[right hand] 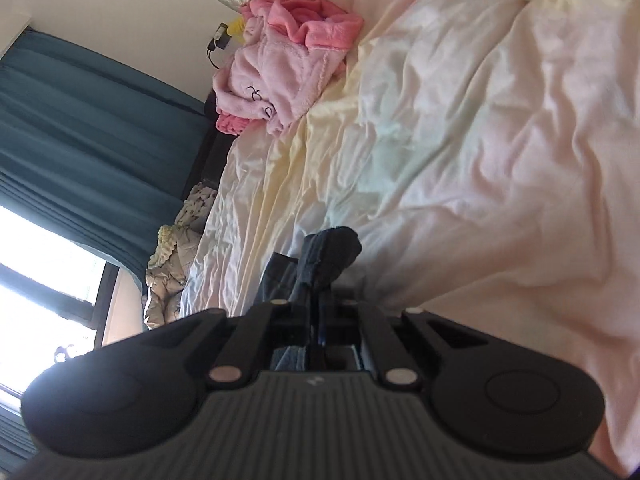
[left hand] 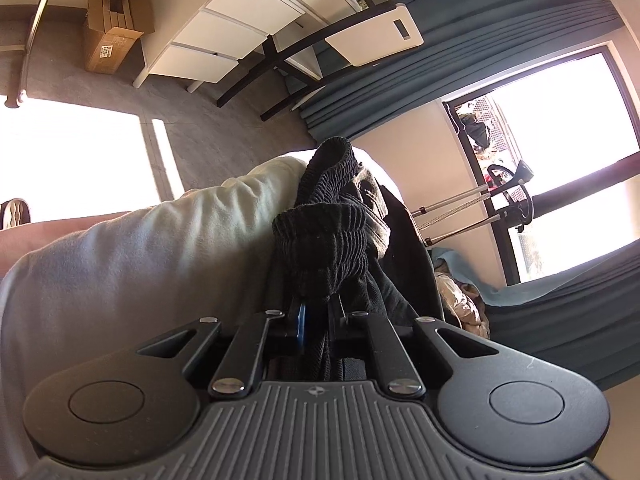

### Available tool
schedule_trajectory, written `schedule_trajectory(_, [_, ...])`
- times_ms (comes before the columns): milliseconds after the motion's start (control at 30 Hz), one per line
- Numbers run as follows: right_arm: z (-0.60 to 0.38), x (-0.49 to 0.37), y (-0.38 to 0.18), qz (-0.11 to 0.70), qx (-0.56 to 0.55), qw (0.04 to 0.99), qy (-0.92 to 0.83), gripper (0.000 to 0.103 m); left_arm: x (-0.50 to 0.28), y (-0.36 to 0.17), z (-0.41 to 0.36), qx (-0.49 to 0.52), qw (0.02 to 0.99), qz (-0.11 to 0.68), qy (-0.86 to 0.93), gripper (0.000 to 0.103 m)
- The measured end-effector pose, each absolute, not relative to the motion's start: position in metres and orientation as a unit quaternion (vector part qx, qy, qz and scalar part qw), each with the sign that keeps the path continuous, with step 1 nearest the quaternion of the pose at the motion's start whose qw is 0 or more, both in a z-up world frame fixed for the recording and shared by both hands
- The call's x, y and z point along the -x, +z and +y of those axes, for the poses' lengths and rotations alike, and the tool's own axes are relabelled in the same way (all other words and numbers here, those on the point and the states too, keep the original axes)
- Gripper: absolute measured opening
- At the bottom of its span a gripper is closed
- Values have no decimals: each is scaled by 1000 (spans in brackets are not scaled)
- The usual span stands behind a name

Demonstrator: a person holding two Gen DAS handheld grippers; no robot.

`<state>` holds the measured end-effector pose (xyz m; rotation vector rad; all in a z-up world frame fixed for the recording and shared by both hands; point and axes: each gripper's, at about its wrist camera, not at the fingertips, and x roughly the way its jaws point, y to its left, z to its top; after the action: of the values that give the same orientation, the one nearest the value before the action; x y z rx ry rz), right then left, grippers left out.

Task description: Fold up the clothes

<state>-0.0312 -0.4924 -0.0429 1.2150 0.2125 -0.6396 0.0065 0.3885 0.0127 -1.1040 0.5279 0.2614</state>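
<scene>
My left gripper point(left hand: 318, 312) is shut on a black garment point(left hand: 328, 232); its ribbed elastic waistband bunches up just past the fingers and the rest hangs down to the right, beside the pale bedding point(left hand: 140, 248). My right gripper point(right hand: 320, 312) is shut on a dark cloth end of the black garment point(right hand: 328, 256), which sticks up a little past the fingers, held above the wrinkled cream and pink bed sheet point(right hand: 460, 140). The fingertips of both grippers are hidden by cloth.
A pink fleece garment pile point(right hand: 280, 56) lies at the far end of the bed. Teal curtains point(right hand: 80, 140) and a bright window point(left hand: 560, 140) line the wall. White drawers point(left hand: 224, 36), a cardboard box point(left hand: 112, 28) and a crumpled quilt point(right hand: 172, 264) stand on the floor.
</scene>
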Motion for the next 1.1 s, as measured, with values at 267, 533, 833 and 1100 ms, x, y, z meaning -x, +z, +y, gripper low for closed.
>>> schedule_trajectory(267, [-496, 12, -72, 171, -543, 754, -327, 13, -19, 2, 389, 466, 825, 290, 134, 12])
schedule_trajectory(533, [-482, 26, -32, 116, -434, 805, -388, 49, -3, 16, 360, 284, 889, 306, 190, 72])
schedule_trajectory(833, [-440, 2, 9, 99, -331, 899, -268, 49, -20, 53, 259, 76, 952, 267, 126, 87])
schedule_trajectory(1100, [-395, -35, 6, 149, -262, 937, -179, 49, -56, 50, 151, 24, 973, 226, 30, 91])
